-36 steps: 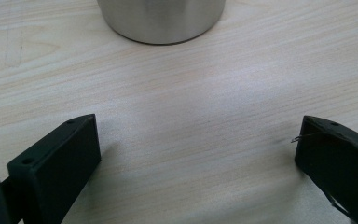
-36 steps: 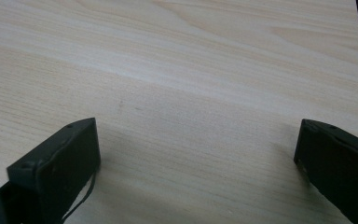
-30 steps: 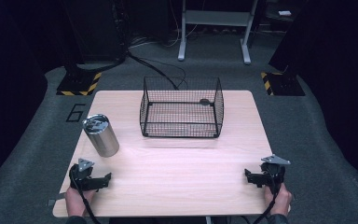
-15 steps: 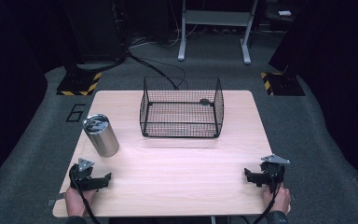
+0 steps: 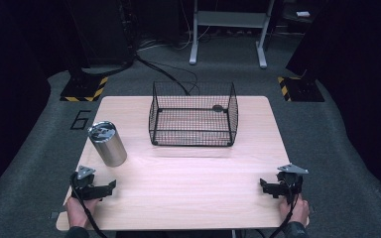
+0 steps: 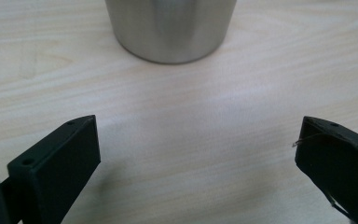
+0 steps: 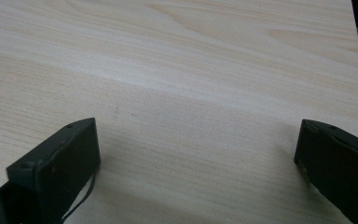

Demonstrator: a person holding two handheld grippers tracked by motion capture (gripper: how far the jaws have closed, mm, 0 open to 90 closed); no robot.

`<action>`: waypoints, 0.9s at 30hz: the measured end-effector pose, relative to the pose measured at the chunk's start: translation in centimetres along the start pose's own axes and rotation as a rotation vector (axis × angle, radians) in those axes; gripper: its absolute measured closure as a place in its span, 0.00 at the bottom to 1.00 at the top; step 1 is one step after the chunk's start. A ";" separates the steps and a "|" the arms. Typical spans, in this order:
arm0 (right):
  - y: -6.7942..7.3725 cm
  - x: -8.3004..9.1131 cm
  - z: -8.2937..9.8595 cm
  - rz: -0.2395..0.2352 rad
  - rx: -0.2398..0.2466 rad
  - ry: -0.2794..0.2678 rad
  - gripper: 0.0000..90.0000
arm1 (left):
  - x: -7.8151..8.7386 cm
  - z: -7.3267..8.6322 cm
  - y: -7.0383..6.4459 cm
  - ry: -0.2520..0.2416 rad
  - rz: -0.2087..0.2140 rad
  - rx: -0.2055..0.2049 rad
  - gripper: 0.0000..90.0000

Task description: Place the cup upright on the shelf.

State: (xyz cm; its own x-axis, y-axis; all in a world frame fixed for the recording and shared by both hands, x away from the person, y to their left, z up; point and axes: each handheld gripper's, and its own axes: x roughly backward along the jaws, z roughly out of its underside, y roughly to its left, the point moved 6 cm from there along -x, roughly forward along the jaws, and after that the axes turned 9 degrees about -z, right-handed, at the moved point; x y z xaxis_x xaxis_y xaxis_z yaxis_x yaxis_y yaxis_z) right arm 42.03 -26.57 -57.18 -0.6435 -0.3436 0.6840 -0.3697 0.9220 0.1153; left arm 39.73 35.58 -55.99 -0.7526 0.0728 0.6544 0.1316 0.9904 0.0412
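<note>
Between the two black jaws of your left claw (image 6: 193, 154) lies nothing but bare wood. The jaws stand wide apart and hold nothing. Your left hand (image 5: 79, 210) rests low at the near left corner of the counter (image 5: 188, 188), so the claw points straight at the metal cup (image 6: 170, 28). The cup stands upright just ahead of the open jaws, near them but not touching. From above you see the same cup (image 5: 107, 144) on the left side of the counter, with a shiny lid on top, so you cannot see what is inside. My guess is that the claw is open this wide so the round cup can fit between the jaws when you push forward.

Your right claw (image 7: 196, 158) is open wide too, and it holds nothing. Under it is only plain wood, close to the right edge of the counter. In the high view this claw (image 5: 278, 187) sits at the near right corner, well apart from the cup. It looks like it is waiting there, out of the way.

Farther back, in the middle of the counter, stands a black wire basket (image 5: 193, 116). Its top is open. Something small and dark (image 5: 218, 107) shows near its far right corner, but it is too small to say what it is. The rest of the basket looks empty, so there is room if the cup is to go in it.
</note>
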 end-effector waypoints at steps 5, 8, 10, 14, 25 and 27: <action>0.0 0.0 0.0 -0.002 0.004 0.002 0.00 | 0.8 -1.6 0.4 -0.034 0.017 0.021 0.00; 0.0 0.0 0.0 -0.003 0.005 0.002 0.00 | 1.1 -2.5 0.5 -0.052 0.023 0.027 0.00; 0.0 0.0 0.0 -0.003 0.001 0.003 0.00 | 1.2 -3.1 0.6 -0.056 0.033 0.027 0.00; 0.0 0.0 0.0 -0.004 0.008 0.006 0.00 | 1.5 -4.3 0.8 -0.085 0.040 0.037 0.00; 0.0 0.0 0.0 -0.004 0.010 0.006 0.00 | 1.8 -7.8 1.0 -0.141 0.057 0.019 0.00; 0.0 0.0 0.0 -0.004 0.011 0.005 0.00 | 1.9 -8.8 1.1 -0.156 0.062 0.008 0.00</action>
State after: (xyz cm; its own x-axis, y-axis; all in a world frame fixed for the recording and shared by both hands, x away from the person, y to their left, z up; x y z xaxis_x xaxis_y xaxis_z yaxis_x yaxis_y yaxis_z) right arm 42.03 -26.57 -57.18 -0.6382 -0.3466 0.6874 -0.3798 0.9185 0.1104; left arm 44.06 35.76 -48.05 -0.8346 0.1501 0.5300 0.1758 0.9844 -0.0019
